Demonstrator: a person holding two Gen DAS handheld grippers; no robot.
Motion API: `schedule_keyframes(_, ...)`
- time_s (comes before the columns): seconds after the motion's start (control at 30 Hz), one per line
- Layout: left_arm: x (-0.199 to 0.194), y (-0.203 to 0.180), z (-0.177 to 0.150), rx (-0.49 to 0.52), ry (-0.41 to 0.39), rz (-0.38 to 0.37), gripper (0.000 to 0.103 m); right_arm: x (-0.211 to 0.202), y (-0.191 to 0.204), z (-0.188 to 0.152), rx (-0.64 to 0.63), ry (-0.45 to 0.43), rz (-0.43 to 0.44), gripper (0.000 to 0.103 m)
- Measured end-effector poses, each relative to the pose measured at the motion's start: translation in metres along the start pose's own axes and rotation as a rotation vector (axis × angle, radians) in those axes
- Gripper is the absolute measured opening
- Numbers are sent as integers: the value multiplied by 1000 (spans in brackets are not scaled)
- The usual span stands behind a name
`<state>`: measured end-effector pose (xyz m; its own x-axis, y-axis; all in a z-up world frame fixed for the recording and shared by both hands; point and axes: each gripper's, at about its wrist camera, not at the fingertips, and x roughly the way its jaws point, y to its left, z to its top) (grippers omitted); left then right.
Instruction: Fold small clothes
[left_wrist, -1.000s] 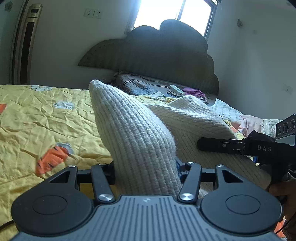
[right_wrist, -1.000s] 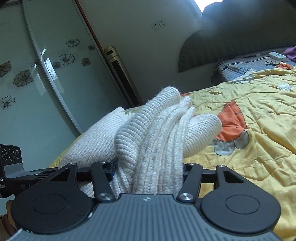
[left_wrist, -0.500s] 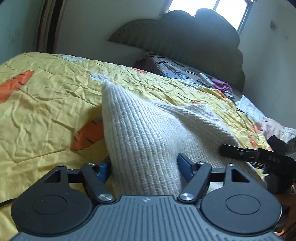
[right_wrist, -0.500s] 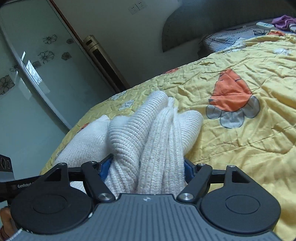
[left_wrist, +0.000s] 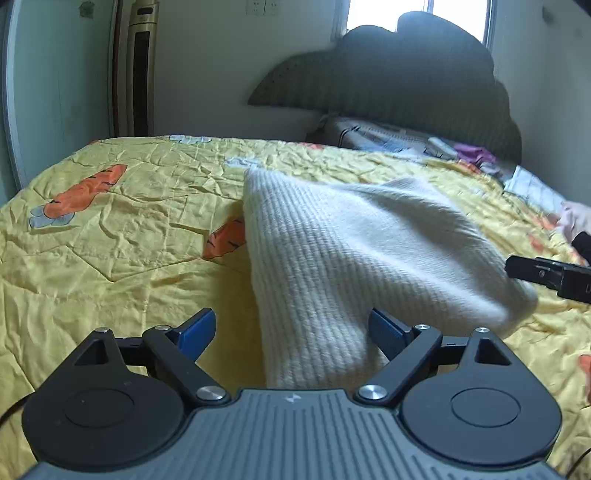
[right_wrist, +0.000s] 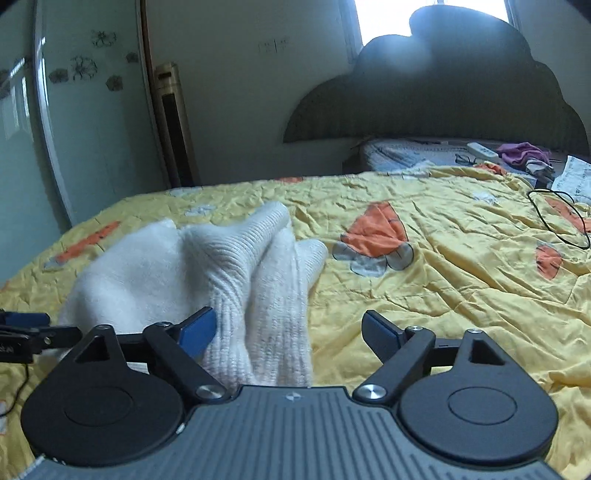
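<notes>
A cream ribbed knit garment (left_wrist: 332, 258) lies bunched on the yellow bedspread (left_wrist: 110, 240). My left gripper (left_wrist: 291, 328) is open, its blue-padded jaws spread wide with the knit lying loosely between them. In the right wrist view the same knit (right_wrist: 236, 273) rises in rolled folds. My right gripper (right_wrist: 288, 328) is open too; the knit lies by its left finger (right_wrist: 195, 330). The right gripper's black finger (left_wrist: 546, 275) shows at the right edge of the left wrist view. The left gripper's finger (right_wrist: 26, 328) shows at the left edge of the right wrist view.
The bedspread has orange carrot prints (right_wrist: 376, 229). A dark padded headboard (right_wrist: 443, 92) and a pillow with a remote, glasses and purple cloth (right_wrist: 521, 153) are at the far end. A black cable (right_wrist: 557, 218) lies at right. A floor air conditioner (left_wrist: 135, 66) stands by the wall.
Both grippers have opened and let go of the knit. The garment has dropped from its raised peak and now rests lower on the bedspread. Both cameras have tilted and shifted.
</notes>
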<state>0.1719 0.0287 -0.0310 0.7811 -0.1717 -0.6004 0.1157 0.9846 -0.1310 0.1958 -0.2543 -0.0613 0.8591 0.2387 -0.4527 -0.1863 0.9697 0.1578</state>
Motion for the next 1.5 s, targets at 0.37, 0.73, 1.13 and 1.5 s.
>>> schedule_keyframes(0.37,-8,-21,-17,21,-2,81,91,3,23,-27,-6,107,-68,100)
schedule_keyframes(0.73,-20,-27,-34,18,-4,101,91,-17,32,-53,18,149,-35,103)
schedule_keyframes(1.13,-37,-28,-59,24,-21,141,91,-28,42,-68,9,175,-3,103)
schedule_keyframes(1.5,-43,-23,-77,-5,-8,178,91,-37,50,-77,-27,181,9,103)
